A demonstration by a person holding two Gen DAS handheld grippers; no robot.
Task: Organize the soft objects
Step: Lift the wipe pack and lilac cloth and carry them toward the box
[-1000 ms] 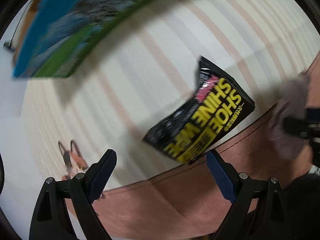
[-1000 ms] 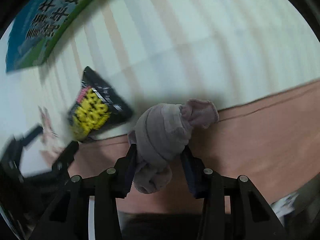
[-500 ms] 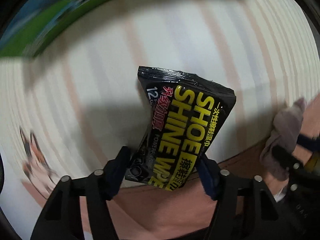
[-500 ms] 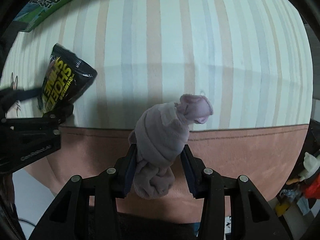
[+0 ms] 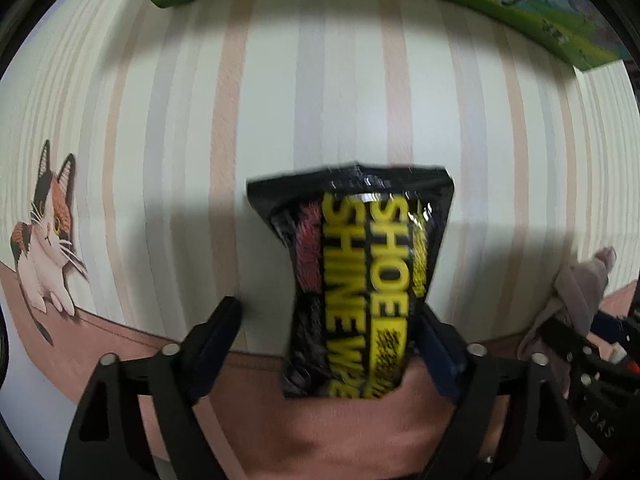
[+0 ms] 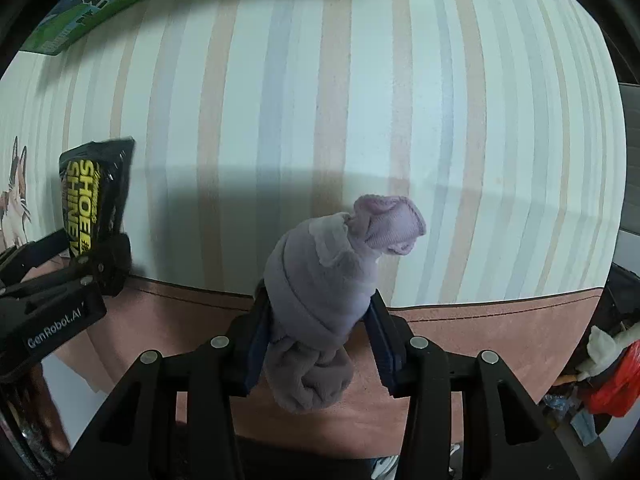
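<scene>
Your right gripper (image 6: 318, 346) has its fingers closed on the rolled, mauve-grey knitted sock bundle (image 6: 326, 300), which stands up between the blue pads with its paler cuff tipped to the right; it hangs above the near edge of the striped cream cloth-covered surface (image 6: 400, 100), where the cloth turns to a pink-brown border (image 6: 500, 320).

Your left gripper (image 5: 326, 346) is another matter; its fingers stand wide, the glossy black and yellow "SHOE SHINE" wipes pouch (image 5: 360, 276) lies against the right finger only, and a clear gap shows beside the left finger (image 5: 218, 334); whether the pouch rests on the surface near that same near edge or is partly propped, you cannot tell, as it is blurred.

So you appear to be mid-gather, one soft thing held and one loose; next, I judge, you must either close squarely on the pouch or leave it and carry the sock to its place; the green and blue printed box (image 5: 540, 12) sits along the far edge.
</scene>
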